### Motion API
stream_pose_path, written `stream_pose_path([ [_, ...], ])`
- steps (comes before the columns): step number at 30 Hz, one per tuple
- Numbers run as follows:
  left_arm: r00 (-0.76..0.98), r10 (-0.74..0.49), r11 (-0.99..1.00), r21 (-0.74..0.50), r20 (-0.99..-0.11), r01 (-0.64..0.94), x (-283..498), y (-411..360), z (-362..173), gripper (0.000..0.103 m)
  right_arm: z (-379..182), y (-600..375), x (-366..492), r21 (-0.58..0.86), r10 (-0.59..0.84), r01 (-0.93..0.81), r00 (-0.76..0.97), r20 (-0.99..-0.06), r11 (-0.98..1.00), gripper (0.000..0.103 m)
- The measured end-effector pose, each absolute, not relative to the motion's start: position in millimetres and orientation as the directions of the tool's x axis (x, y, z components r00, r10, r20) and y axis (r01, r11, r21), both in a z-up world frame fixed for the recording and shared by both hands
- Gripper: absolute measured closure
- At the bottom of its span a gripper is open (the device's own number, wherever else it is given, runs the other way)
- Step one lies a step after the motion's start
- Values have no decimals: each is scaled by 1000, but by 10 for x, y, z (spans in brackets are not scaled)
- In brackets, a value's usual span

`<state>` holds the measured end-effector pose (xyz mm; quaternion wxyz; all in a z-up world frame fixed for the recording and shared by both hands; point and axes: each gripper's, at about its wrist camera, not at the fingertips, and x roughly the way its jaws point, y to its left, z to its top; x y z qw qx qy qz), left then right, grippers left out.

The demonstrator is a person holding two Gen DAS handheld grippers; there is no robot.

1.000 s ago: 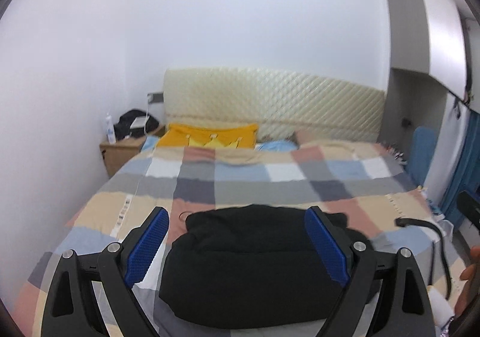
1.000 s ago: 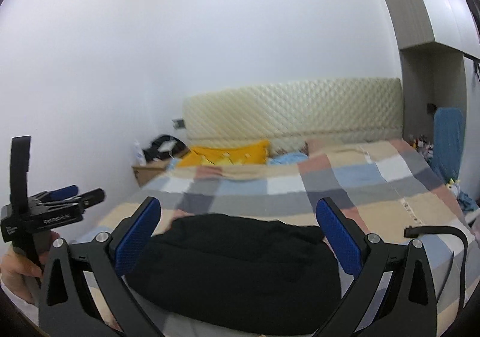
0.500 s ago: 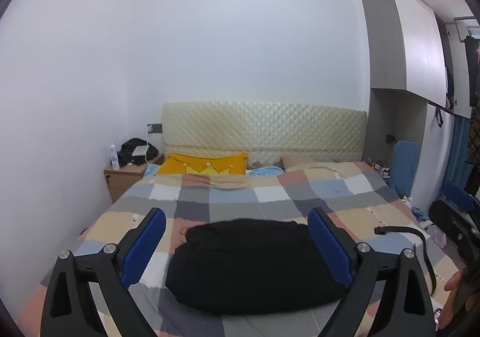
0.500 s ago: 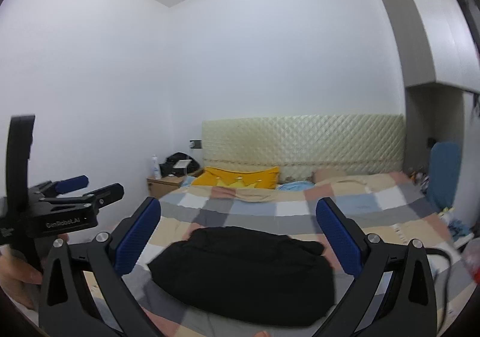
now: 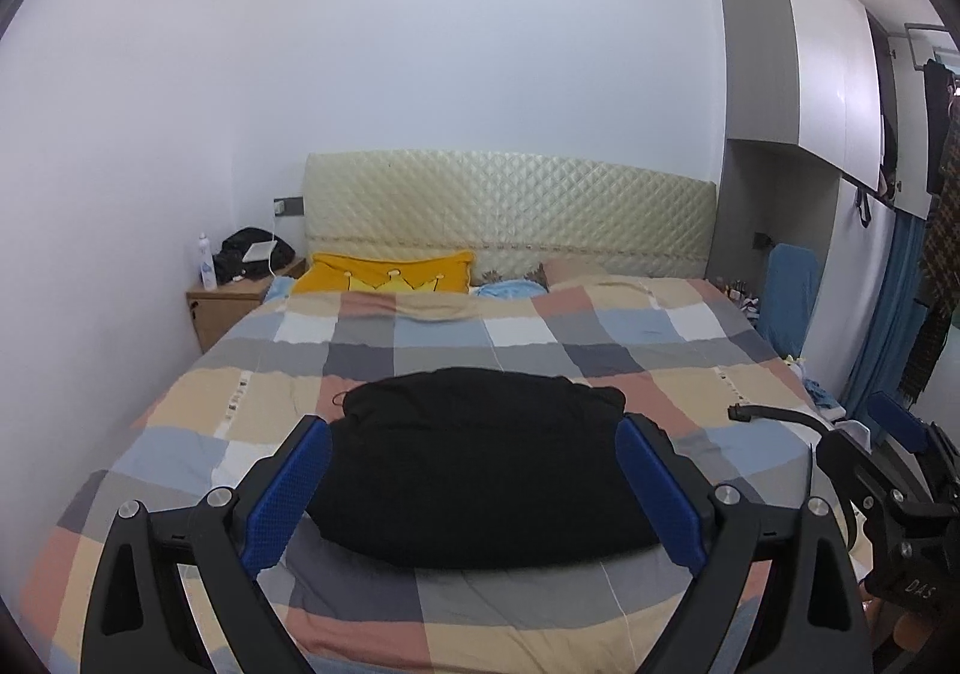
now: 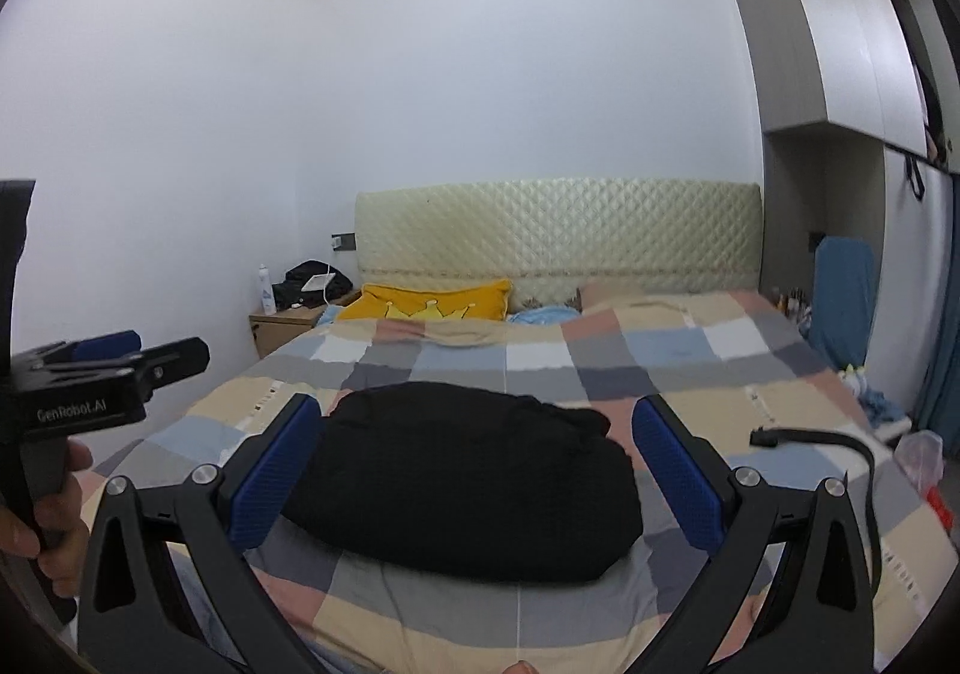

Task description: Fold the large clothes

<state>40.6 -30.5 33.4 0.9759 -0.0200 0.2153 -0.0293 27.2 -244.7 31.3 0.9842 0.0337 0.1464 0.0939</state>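
Standing against the far left wall, a nightstand [image 5: 231,302] carries a white bottle [image 5: 207,263] and a black bag [image 5: 255,254] beside the quilted headboard [image 5: 510,218]. Nearer, the left gripper [image 5: 474,479] hangs above the near end of the bed [image 5: 180,434], its jaws spread wide and holding nothing, blue pads [image 5: 288,500] framing a black garment [image 5: 486,464]. That garment, bundled into a rounded heap, lies on the checked quilt near the foot of the bed, about midway across. A yellow pillow [image 5: 384,275] rests at the far end under the headboard. In the right wrist view the right gripper [image 6: 477,473] also hovers over the heap [image 6: 468,476] with jaws wide apart and empty, apart from the cloth; the left gripper's body shows at that view's left edge, gripped by a hand [image 6: 45,500]. To the right, a black strap [image 5: 774,413] curls on the quilt near the bed's right edge. A grey wardrobe [image 5: 822,86] fills the far right wall.
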Motion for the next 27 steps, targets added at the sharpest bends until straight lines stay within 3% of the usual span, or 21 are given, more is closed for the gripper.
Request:
stream_pose_path([
  [6, 913, -33, 997, -76, -407, 3, 509, -217, 125, 7, 207, -2493, 212, 116, 209, -184, 940, -271, 976, 0],
  [27, 827, -50, 997, -74, -560, 10, 860, -406, -542, 7, -506, -2492, 574, 163, 198, -141, 888, -415, 976, 0],
])
